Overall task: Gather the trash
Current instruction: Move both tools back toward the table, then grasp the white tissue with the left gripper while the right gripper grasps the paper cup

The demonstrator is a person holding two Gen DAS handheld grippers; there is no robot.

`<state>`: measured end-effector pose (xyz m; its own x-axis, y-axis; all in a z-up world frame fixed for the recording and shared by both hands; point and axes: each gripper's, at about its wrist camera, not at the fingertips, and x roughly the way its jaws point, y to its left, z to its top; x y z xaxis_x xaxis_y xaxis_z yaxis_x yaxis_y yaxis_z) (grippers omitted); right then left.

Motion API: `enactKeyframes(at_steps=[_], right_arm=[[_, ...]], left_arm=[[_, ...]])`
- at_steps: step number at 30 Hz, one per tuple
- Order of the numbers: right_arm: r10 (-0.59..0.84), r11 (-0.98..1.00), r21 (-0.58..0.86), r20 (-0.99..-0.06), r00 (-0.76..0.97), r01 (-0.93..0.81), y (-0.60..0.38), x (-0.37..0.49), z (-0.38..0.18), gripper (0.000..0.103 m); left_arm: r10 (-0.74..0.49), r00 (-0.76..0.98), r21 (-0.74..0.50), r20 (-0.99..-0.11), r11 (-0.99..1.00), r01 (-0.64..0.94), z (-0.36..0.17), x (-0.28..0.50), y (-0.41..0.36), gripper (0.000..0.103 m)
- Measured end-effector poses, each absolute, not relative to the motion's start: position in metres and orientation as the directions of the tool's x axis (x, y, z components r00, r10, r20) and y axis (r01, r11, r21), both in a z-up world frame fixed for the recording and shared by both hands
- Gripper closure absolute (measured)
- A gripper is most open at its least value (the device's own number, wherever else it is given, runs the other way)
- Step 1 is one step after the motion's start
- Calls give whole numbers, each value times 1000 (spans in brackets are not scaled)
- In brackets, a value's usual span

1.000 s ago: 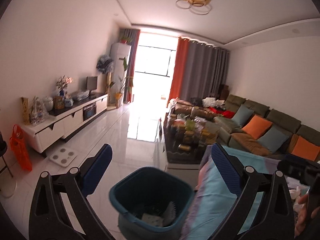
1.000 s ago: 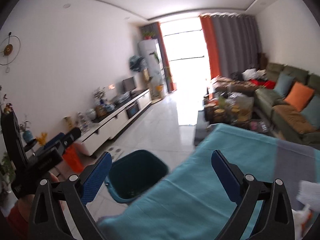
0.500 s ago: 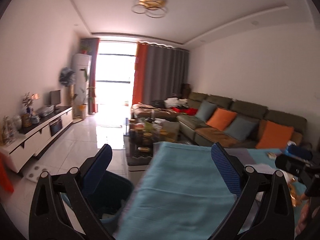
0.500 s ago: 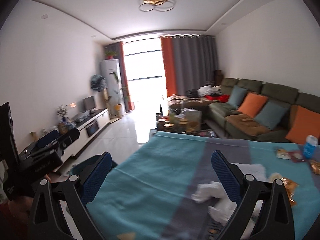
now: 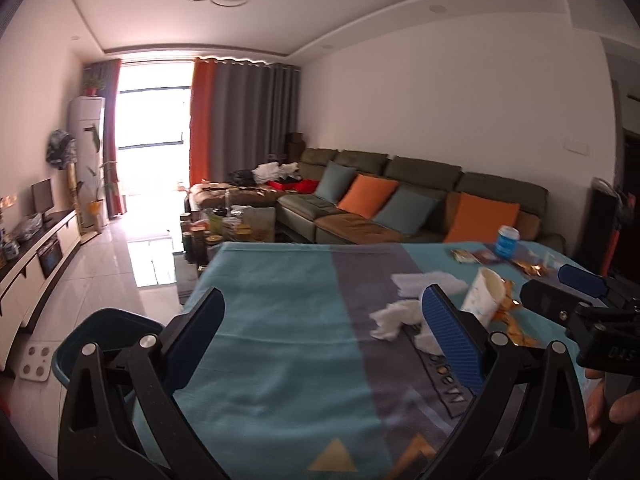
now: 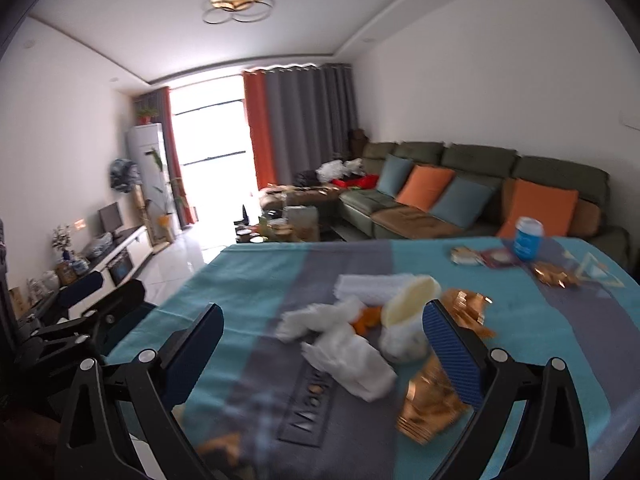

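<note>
Trash lies on a table with a teal and grey cloth (image 5: 280, 340): crumpled white tissues (image 5: 390, 318) (image 6: 348, 354), a tipped paper cup (image 5: 482, 294) (image 6: 406, 320), gold foil wrappers (image 6: 430, 400) and orange scraps (image 6: 368, 318). A dark teal bin (image 5: 80, 344) stands on the floor at the table's left end. My left gripper (image 5: 320, 344) is open and empty above the cloth, left of the tissues. My right gripper (image 6: 320, 350) is open and empty, hovering just before the tissues and cup.
A blue can (image 6: 528, 238), small packets (image 6: 466, 256) and more gold wrappers (image 6: 554, 274) lie at the table's far right. A green sofa (image 5: 400, 204) with cushions, a cluttered coffee table (image 5: 228, 228) and a white TV cabinet (image 5: 36, 248) stand beyond.
Both grippers have swung right from the bin to over the table. The trash pile has come into view. Both stay open and empty.
</note>
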<state>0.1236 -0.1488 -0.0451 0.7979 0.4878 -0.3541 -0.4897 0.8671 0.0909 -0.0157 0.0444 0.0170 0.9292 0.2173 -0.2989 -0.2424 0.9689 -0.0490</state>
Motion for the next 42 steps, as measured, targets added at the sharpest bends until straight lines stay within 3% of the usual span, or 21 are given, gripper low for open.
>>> enactKeyframes(at_steps=[9, 28, 37, 39, 42], right_arm=[[437, 896, 110, -382, 814, -429, -168, 132, -55, 7], [347, 934, 116, -530, 774, -339, -148, 198, -79, 8], [313, 946, 136, -611, 727, -293, -141, 231, -95, 33], [314, 947, 148, -624, 716, -286, -142, 235, -99, 47], [315, 946, 156, -635, 705, -283, -142, 240, -102, 58]], left_arm=[[171, 933, -52, -318, 979, -197, 13, -9, 48, 6], [103, 894, -94, -436, 983, -159, -9, 61, 67, 6], [63, 885, -102, -462, 987, -124, -19, 91, 72, 6], [55, 881, -101, -469, 988, -115, -21, 97, 71, 6], [46, 883, -89, -467, 991, -99, -22, 106, 68, 6]])
